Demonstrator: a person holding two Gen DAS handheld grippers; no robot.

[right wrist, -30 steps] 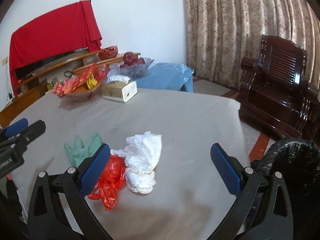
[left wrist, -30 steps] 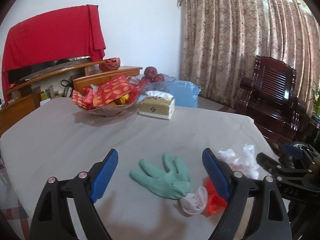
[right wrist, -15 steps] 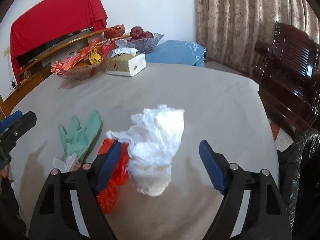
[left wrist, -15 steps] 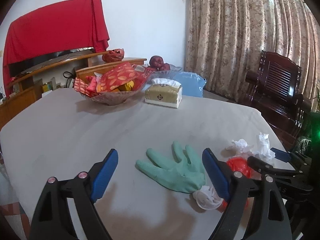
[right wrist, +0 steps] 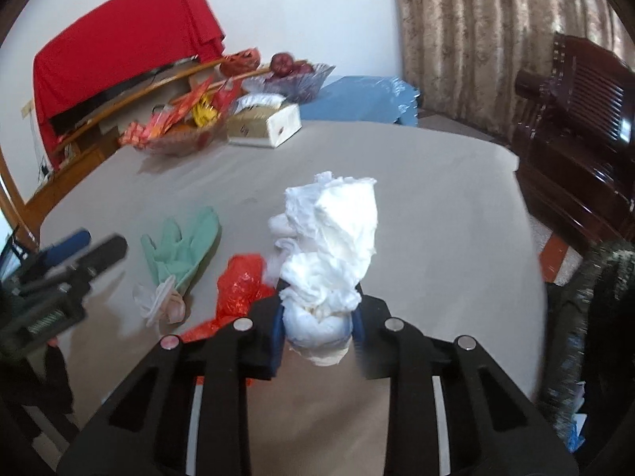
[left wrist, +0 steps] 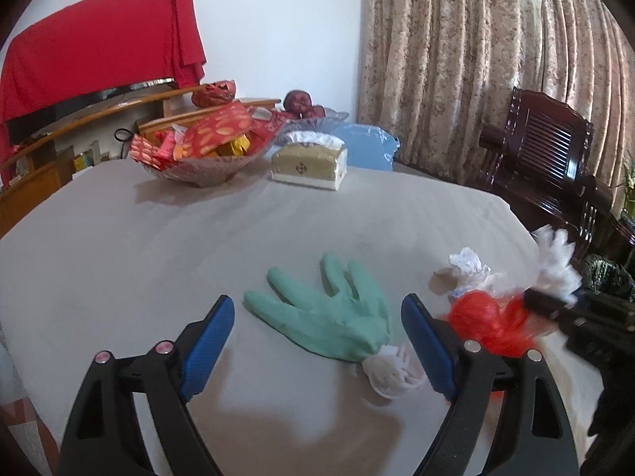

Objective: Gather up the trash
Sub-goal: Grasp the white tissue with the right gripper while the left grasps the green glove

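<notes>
Nearest the right wrist camera, the right gripper (right wrist: 317, 327) has just been closing, and its blue pads now press on the lower end of a crumpled white tissue wad (right wrist: 329, 246). Half a second ago the wad sat between wide-spread jaws; now it stands up tall from the pinch. This piece of trash looks secured and ready to be carried off.

Just left of it, a crinkled red plastic bag (right wrist: 238, 281) lies on the grey cloth-covered table (right wrist: 436, 206), touching the wad's base. Whether the red bag is also caught in the pinch cannot be told.

In the left wrist view, the left gripper (left wrist: 317, 341) stands wide open and holds nothing. It has sunk a little toward a mint-green rubber glove (left wrist: 329, 309) lying flat between its blue pads, untouched. A small scrunched white plastic wrapper (left wrist: 391, 369) lies at the glove's cuff. The glove is probably the next piece to collect.

At the right edge, a dark bag (right wrist: 595, 309), perhaps for trash, hangs beside the table; its contents are not visible.

Farther back stands a glass bowl (left wrist: 202, 166) heaped with red and yellow packets. Beside it is a gold tissue box (left wrist: 309, 164) with white tissue at its opening. Beyond that, a second glass dish (right wrist: 293, 79) holds red fruit.
</notes>
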